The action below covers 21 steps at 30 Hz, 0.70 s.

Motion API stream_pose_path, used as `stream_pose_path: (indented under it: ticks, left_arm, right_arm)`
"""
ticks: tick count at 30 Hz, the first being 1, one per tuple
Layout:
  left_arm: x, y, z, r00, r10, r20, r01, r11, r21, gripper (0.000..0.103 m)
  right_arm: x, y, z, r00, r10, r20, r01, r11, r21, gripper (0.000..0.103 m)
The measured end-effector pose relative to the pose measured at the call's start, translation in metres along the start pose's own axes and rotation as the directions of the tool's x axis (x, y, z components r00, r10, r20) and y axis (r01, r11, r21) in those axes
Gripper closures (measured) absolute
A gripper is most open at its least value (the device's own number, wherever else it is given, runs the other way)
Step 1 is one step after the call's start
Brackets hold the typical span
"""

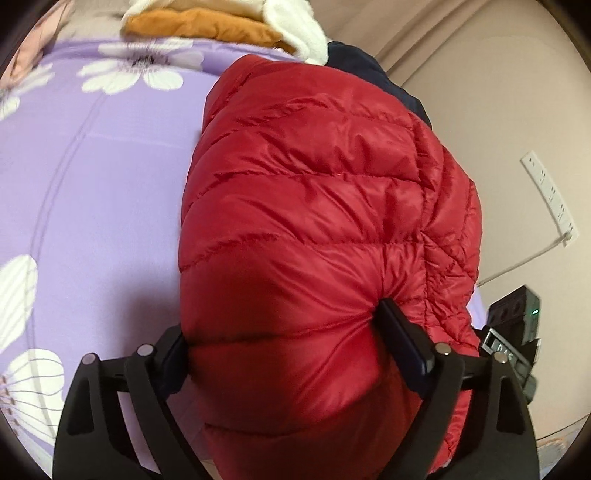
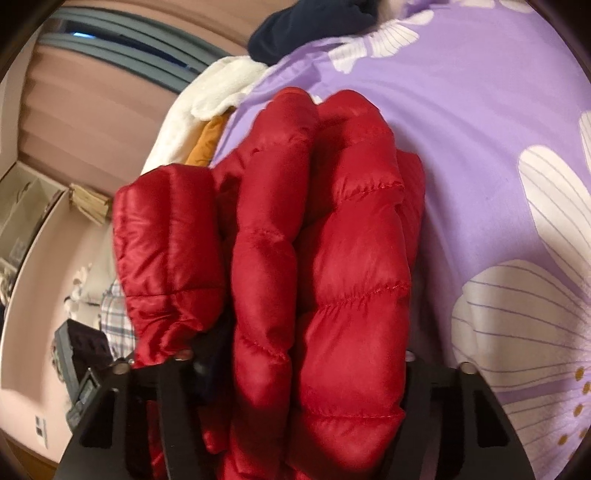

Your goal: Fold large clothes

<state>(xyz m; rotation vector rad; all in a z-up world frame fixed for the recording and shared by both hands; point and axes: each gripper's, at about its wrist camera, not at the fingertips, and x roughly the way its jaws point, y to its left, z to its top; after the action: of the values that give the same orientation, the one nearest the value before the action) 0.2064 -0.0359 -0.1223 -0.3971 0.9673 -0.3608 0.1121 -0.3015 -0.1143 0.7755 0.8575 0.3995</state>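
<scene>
A red quilted puffer jacket lies bunched on a purple bedsheet with white flowers. My left gripper is closed wide on a thick fold of it; the right finger dents the fabric and the left finger presses its other side. In the right wrist view several padded folds of the jacket bulge up between the jaws of my right gripper, hiding both fingertips. The folds look squeezed together there. The sheet spreads out to the right.
An orange and white fleece garment and a navy garment lie at the bed's far edge. A power strip hangs on the pink wall. Boxes stand on the floor beside the bed.
</scene>
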Motion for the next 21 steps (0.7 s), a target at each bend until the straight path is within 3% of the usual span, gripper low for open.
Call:
stream_pose_path:
  ticks: [6, 21]
  left_arm:
    - [-0.014, -0.004, -0.009, 0.999, 0.047, 0.026, -0.049, 0.998, 0.046, 0.017]
    - [-0.044, -0.011, -0.022, 0.995, 0.081, 0.062, -0.085, 0.995, 0.06, 0.017]
  right_arm:
    - [-0.008, 0.011, -0.01, 0.999, 0.027, 0.021, -0.026, 0.999, -0.043, 0.059]
    - [-0.008, 0.026, -0.011, 0.996, 0.08, 0.035, -0.077, 0.993, -0.09, 0.059]
